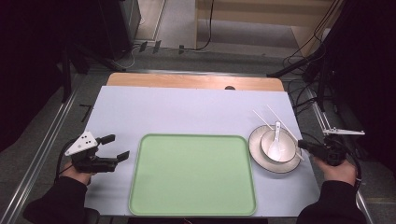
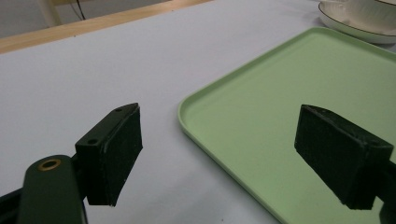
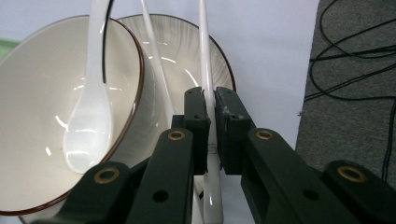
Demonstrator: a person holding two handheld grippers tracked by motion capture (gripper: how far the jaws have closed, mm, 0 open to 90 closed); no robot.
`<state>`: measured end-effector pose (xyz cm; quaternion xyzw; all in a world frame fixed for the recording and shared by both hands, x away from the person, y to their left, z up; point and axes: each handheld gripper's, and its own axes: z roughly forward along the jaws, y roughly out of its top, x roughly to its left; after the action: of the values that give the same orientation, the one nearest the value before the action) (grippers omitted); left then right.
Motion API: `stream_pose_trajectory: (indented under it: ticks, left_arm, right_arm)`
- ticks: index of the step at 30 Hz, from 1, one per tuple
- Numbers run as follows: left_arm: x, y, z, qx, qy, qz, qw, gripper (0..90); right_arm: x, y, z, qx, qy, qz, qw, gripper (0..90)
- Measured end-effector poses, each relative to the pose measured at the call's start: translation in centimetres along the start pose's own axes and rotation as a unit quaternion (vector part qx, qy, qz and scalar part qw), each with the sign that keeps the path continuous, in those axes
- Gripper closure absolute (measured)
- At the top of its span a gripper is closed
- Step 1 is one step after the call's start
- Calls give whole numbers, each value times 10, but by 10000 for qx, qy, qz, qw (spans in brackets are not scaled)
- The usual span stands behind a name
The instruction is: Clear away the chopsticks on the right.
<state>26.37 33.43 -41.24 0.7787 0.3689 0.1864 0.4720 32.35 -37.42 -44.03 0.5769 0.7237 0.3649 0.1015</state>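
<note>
At the table's right edge, right gripper (image 3: 210,100) has its jaws pinched on one white chopstick (image 3: 205,56), which lies across the plate (image 1: 256,148) rim beside the bowl (image 1: 289,150) holding the spoon (image 1: 276,142); a second chopstick (image 3: 152,51) lies alongside. Step looks like the pick-up grasp. Next move probably: lift straight, keep it level, clear the bowl rim, carry toward the green tray (image 1: 194,205). Left gripper (image 1: 116,147) hangs released, jaws wide, just left of the tray, nothing between them.
</note>
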Motion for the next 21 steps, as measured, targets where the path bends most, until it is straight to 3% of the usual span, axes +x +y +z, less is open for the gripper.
stream_pose_trajectory:
  ticks: [5,21]
  left_arm:
    - [0,0,0,10,-16,0,10000,151]
    - [0,0,1,46,-24,1,10000,151]
  right_arm:
    - [0,2,-7,-87,18,131,9999,851]
    - [10,10,-32,-273,53,192,9994,851]
